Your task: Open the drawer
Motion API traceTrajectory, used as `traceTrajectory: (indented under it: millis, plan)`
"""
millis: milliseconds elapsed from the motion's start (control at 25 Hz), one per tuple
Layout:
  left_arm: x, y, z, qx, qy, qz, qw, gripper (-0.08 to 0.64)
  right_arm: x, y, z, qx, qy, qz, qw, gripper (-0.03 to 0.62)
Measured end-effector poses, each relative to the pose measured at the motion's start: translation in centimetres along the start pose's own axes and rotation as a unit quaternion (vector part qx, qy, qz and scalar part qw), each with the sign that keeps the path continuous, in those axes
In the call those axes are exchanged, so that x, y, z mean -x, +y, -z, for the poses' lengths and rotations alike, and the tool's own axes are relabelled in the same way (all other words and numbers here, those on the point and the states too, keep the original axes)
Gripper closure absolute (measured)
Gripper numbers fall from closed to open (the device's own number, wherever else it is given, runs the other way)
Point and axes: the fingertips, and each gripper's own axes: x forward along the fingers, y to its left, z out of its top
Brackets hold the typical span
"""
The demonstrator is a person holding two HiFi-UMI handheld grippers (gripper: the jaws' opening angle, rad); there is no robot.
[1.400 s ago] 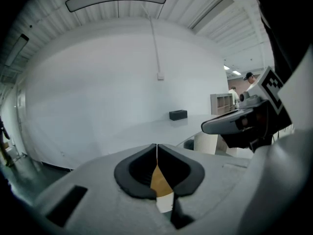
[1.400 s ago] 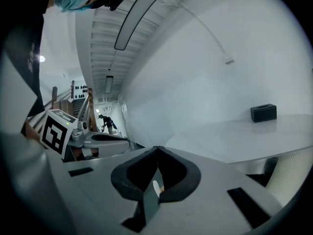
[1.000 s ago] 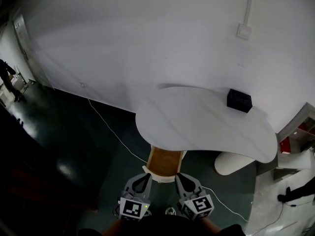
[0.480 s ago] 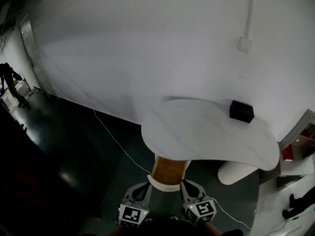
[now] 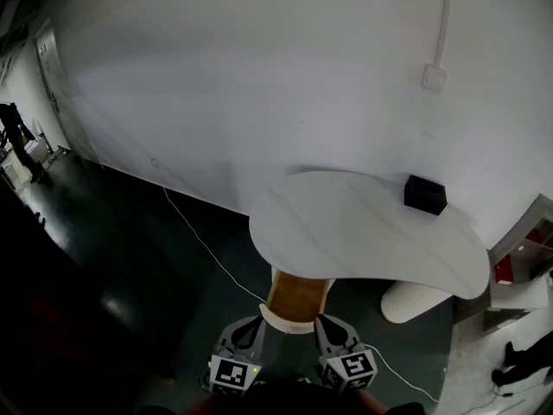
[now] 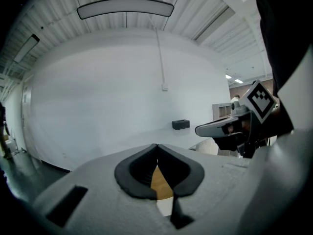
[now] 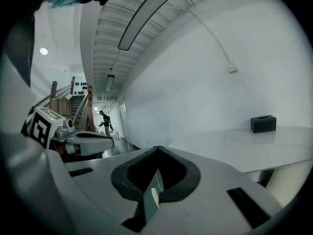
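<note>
A wood-brown drawer unit [image 5: 296,296] with a white rounded front [image 5: 288,321] sticks out from under the white curved table top [image 5: 363,232]. My left gripper [image 5: 257,321] is shut, its tips just left of the white front. At the front's right side my right gripper [image 5: 318,321] is shut too. In the left gripper view the closed jaws [image 6: 156,146] frame a patch of brown wood [image 6: 159,180], and the right gripper [image 6: 205,129] shows alongside. The right gripper view shows its tips [image 7: 157,148] met with nothing between them, and the left gripper [image 7: 110,137] beside it. Whether either touches the drawer I cannot tell.
A small black box [image 5: 425,194] sits at the table's far right, near the white wall. A white cable [image 5: 203,245] runs over the dark floor on the left. A white ribbed cylinder [image 5: 415,301] stands under the table's right end. A shelf [image 5: 518,271] is at right; a person [image 5: 17,137] stands far left.
The head view has tilted up a little, so the table and grippers sit lower in the picture. Both grippers stay shut at the drawer's front.
</note>
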Motion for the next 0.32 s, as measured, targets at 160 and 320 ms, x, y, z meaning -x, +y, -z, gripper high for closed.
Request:
traceTrajectory:
  millis: [160,320]
  plan:
    - [0.09,-0.07,0.32,0.004,0.001,0.003,1.0000,0.541,-0.01,0.14,0.24,-0.003,0.000,0.003,1.000,0.591]
    - [0.11,-0.16,0.41,0.004,0.000,0.005,1.0000,0.541,-0.17,0.26,0.34,-0.005,-0.001,0.001,1.000,0.591]
